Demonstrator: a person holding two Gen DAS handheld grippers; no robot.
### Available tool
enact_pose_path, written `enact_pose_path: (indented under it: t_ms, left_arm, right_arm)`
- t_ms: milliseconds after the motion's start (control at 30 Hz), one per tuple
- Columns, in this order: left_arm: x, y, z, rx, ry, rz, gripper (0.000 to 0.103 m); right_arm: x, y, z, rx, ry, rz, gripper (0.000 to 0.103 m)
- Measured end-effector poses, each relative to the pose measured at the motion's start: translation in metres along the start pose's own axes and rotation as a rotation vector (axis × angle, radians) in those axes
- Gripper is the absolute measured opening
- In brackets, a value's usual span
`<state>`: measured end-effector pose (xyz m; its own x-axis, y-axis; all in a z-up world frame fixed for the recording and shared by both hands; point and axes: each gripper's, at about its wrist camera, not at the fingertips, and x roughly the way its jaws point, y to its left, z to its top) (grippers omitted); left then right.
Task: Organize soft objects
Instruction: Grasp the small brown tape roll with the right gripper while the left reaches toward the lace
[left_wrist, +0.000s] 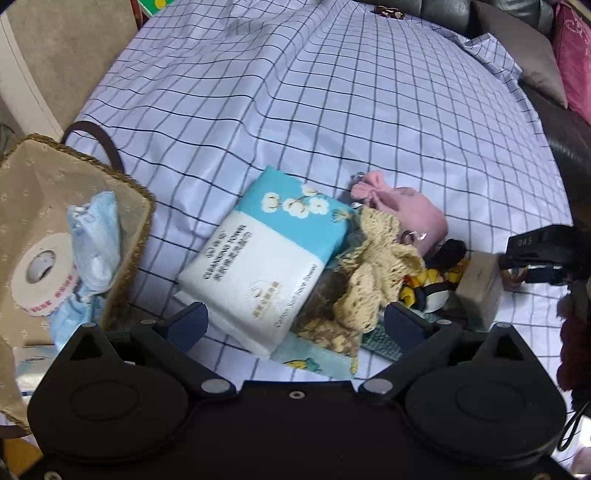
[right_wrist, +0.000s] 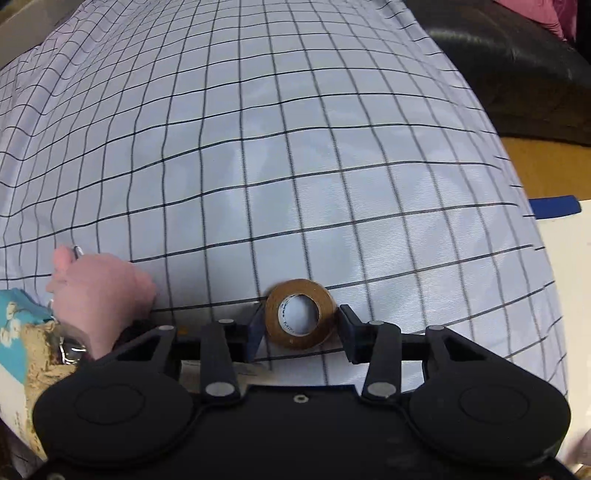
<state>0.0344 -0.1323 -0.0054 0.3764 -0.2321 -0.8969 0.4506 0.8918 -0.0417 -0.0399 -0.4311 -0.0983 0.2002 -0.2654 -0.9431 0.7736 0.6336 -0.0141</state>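
Note:
A brown tape roll (right_wrist: 295, 341) lies flat on the checked cloth (right_wrist: 295, 166), and my right gripper (right_wrist: 301, 322) is shut on it, one pad against each side. My left gripper (left_wrist: 295, 317) is open, hanging over a blue-and-white tissue pack (left_wrist: 258, 258) with nothing between its fingers. Beside the pack lie a cream crochet net (left_wrist: 373, 266), a pink pouch (left_wrist: 413, 214) and a yellow-and-black item (left_wrist: 432, 280). The pink pouch (right_wrist: 99, 288) also shows at the left of the right wrist view.
A woven basket (left_wrist: 140, 206) at the left holds a white tape roll (left_wrist: 40, 277) and blue masks (left_wrist: 96, 243). A green knitted piece (left_wrist: 380, 343) lies under the pile. Dark cushions (left_wrist: 546, 122) and a black sofa (right_wrist: 517, 74) border the cloth.

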Motion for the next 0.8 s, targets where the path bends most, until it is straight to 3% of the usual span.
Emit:
enact_pose_path:
  t_ms: [167,300,533,700,767,800]
  left_arm:
    - [0.008,-0.017,0.013,0.028,-0.002,-0.017,0.098]
    - [0.016,-0.032,0.02,0.063,0.001,-0.055,0.098]
    - [0.053,-0.043,0.031,0.053,0.067,-0.037,0.096]
    - [0.062,-0.043,0.038,0.067,0.066,-0.042,0.094]
    - [0.063,-0.045,0.038,0.075,0.069,-0.063,0.089]
    - [0.063,-0.047,0.038,0.084,0.071,-0.071,0.079]
  right_arm:
    - [-0.011,0.001,-0.004,-0.029,-0.027,-0.034,0.042]
    - [-0.003,-0.006,0.002,-0.008,-0.007,0.002,0.042]
    - [0.007,-0.009,0.008,0.008,0.003,0.008,0.042]
    - [0.005,-0.004,0.005,0.002,-0.003,0.0,0.042]
    - [0.001,-0.001,0.003,0.002,-0.004,-0.001,0.042]
    - [0.001,-0.001,0.003,0.004,-0.003,-0.001,0.042]
